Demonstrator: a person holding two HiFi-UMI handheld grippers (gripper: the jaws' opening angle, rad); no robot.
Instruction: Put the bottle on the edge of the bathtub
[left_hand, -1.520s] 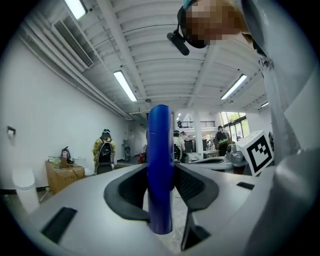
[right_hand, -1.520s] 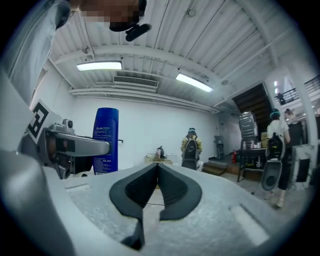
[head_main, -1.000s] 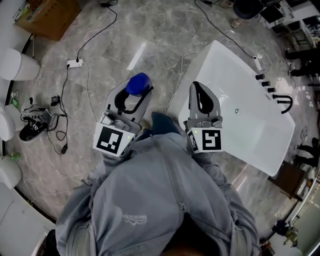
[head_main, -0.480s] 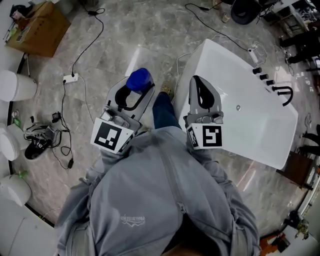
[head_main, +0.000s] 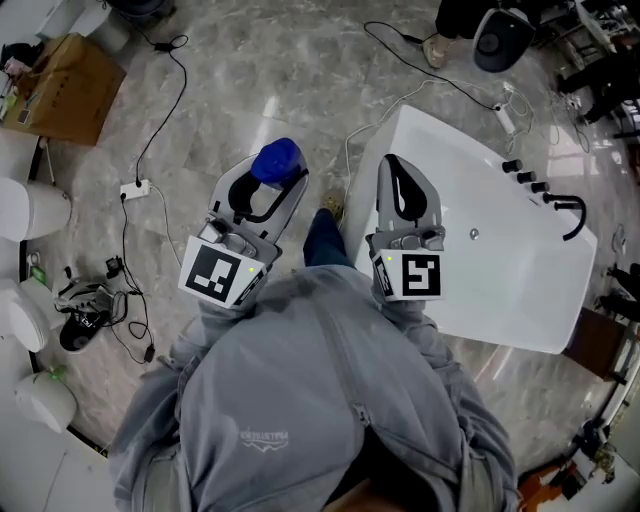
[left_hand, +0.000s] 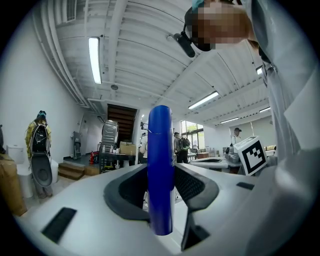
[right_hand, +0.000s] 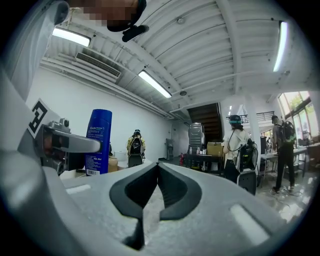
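In the head view my left gripper (head_main: 268, 185) is shut on a blue bottle (head_main: 277, 160), held over the marble floor left of the bathtub. The left gripper view shows the blue bottle (left_hand: 160, 170) standing upright between the jaws of the left gripper (left_hand: 161, 200). To its right, my right gripper (head_main: 396, 175) is shut and empty, hovering over the near left corner of the white bathtub (head_main: 452, 132). From the right gripper view, the bottle (right_hand: 98, 142) appears at the left, and the right gripper (right_hand: 156, 175) has its jaws meeting.
A black faucet (head_main: 563, 205) and knobs sit on the tub's far rim. Cables and a power strip (head_main: 133, 187) lie on the floor at left, with shoes (head_main: 85, 318), white fixtures (head_main: 30, 210) and a cardboard box (head_main: 55, 85). People stand in the background.
The floor and bathtub have shifted in the head view as the person steps along. Both grippers keep the same pose, with the bottle still held in the left one.
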